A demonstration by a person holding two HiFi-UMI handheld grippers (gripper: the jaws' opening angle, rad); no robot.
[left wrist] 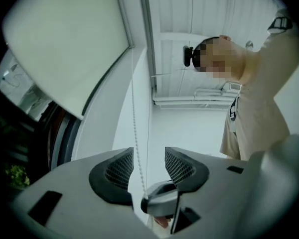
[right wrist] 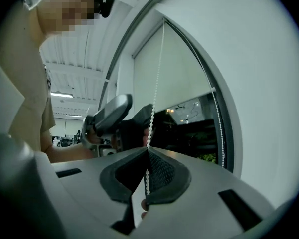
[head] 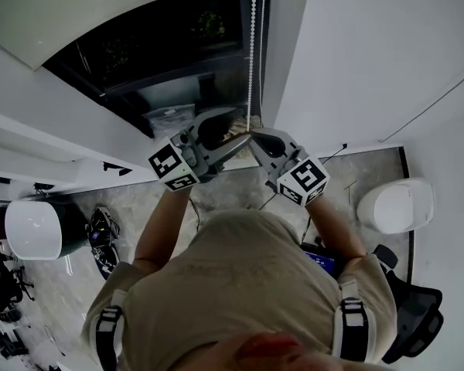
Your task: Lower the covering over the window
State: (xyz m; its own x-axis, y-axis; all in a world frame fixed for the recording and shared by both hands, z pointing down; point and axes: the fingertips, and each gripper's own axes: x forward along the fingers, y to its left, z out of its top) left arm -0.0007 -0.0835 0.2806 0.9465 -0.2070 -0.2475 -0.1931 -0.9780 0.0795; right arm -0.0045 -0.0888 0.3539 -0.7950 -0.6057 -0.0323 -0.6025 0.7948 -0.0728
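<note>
Roller blind [left wrist: 65, 49] moves by its bead chain [head: 253, 52]. The right gripper [right wrist: 147, 151] jaws pinch this chain tight. The left gripper [left wrist: 149, 151] jaws stand wide, with the chain loose between them. The blind covers only the top of the dark window [right wrist: 194, 128]. Pulling looks underway; next, the left gripper should probably clamp the chain and draw it down.

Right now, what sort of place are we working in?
Probably an office. There is a window with a white roller blind and its bead chain, a black office chair on the floor, and strip ceiling lights over an open workspace behind.
</note>
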